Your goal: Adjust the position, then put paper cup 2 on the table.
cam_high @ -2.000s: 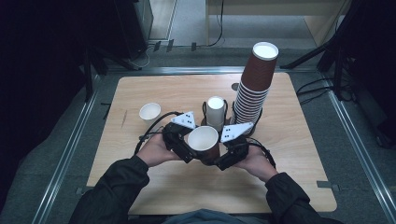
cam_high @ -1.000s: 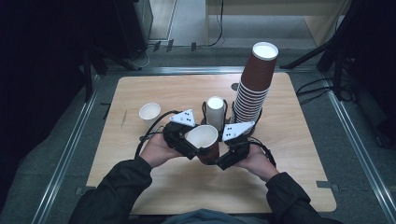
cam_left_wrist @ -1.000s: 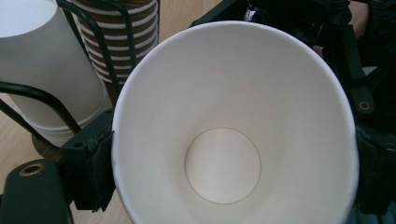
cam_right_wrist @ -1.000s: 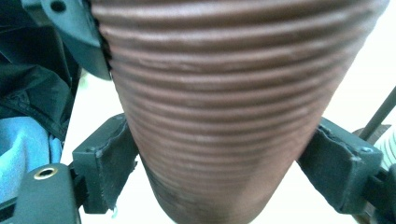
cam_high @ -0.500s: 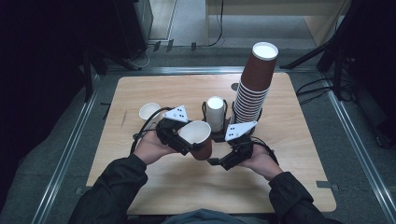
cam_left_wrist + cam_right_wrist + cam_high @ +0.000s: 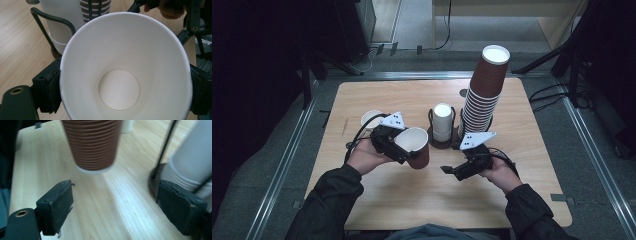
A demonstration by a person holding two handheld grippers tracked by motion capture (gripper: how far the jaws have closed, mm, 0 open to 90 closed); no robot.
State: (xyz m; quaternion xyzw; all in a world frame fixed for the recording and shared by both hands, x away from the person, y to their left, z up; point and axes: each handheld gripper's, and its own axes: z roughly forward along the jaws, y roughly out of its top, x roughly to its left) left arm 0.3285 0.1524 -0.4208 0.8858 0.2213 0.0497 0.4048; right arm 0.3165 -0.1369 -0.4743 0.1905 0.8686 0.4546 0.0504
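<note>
My left gripper point(image 6: 404, 147) clamps 1 brown cup point(image 6: 416, 148) at its rim and carries it tilted above the table point(image 6: 377, 200), left of the cup holder point(image 6: 443, 141). My right gripper point(image 6: 452, 170) stands wide and empty. I judge the cup pulled off the stack point(image 6: 484, 95); setting it down, perhaps near the loose cup point(image 6: 370, 118), is left.

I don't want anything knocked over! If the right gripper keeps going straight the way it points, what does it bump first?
Probably the brown paper cup held by the left gripper. It hangs just ahead of the open right gripper, though it may sit slightly high.
</note>
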